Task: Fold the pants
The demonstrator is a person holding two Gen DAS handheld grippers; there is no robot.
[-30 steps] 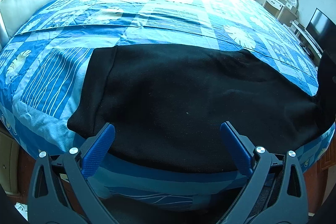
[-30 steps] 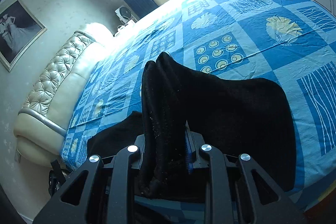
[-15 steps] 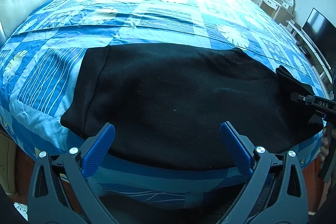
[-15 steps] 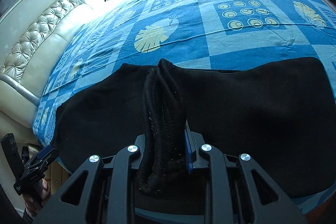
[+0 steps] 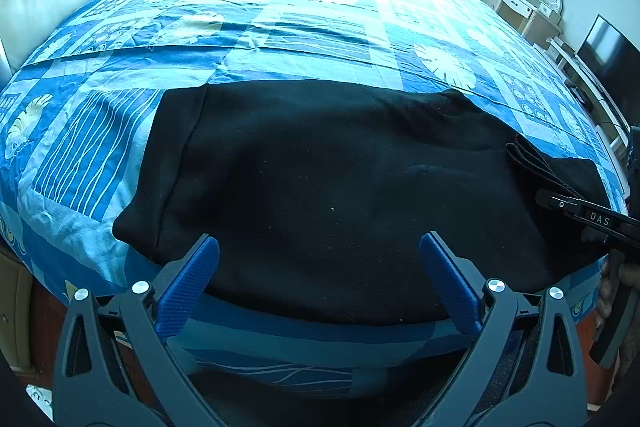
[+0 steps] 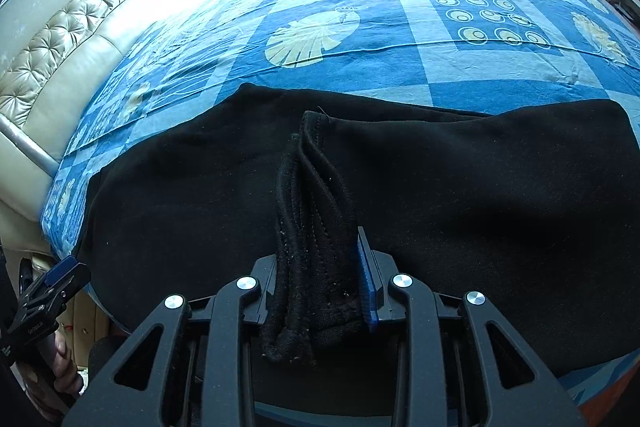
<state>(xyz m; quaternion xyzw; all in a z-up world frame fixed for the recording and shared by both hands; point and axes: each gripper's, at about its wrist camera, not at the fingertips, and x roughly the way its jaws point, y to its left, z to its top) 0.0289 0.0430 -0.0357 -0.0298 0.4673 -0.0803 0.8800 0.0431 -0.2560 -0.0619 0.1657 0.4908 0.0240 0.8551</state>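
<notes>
Two grippers work over black pants [image 5: 320, 187] lying flat along the near edge of the bed [image 5: 280, 39], on its blue patterned cover. The left gripper [image 5: 318, 269] hangs spread wide above the near hem, holding nothing. The right gripper [image 6: 320, 267] is pinching a bunched end of the pants, jaws pressed on the fabric.

Left wrist view sits low at the bed's [image 5: 280, 39] near edge, facing across toward the window, headboard at far left. Right wrist view — closer in, further right along that edge — faces the headboard corner. Both share the black pants [image 5: 340, 179] [image 6: 480, 195] and each catches the other gripper at frame edge.
</notes>
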